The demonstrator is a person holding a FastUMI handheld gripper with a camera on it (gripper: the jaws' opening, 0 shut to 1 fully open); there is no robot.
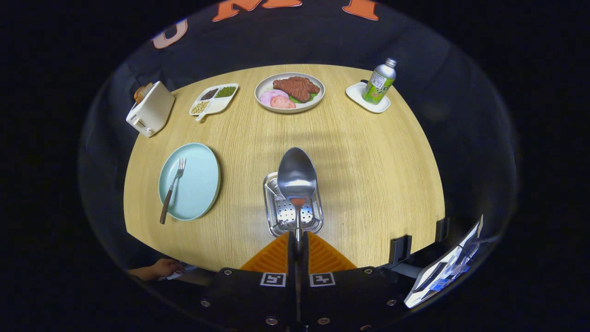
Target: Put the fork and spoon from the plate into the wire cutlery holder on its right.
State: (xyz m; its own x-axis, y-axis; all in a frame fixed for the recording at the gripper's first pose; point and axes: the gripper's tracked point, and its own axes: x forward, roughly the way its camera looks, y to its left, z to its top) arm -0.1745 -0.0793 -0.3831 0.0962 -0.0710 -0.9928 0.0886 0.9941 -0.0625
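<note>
Tongs point(297, 240) pressed together, pinching spoon point(297, 177) by its handle. Spoon bowl raised just ahead of the tips, over the wire cutlery holder point(282, 216) standing directly ahead on the table point(368, 161). Fork point(172, 189) lying on the pale blue plate point(198, 184), ahead and to the left. Beyond: toaster point(150, 109) far left, divided dish point(214, 97), plate of meat point(289, 91), bottle point(379, 81) on a small white tray point(357, 94) to the right.
</note>
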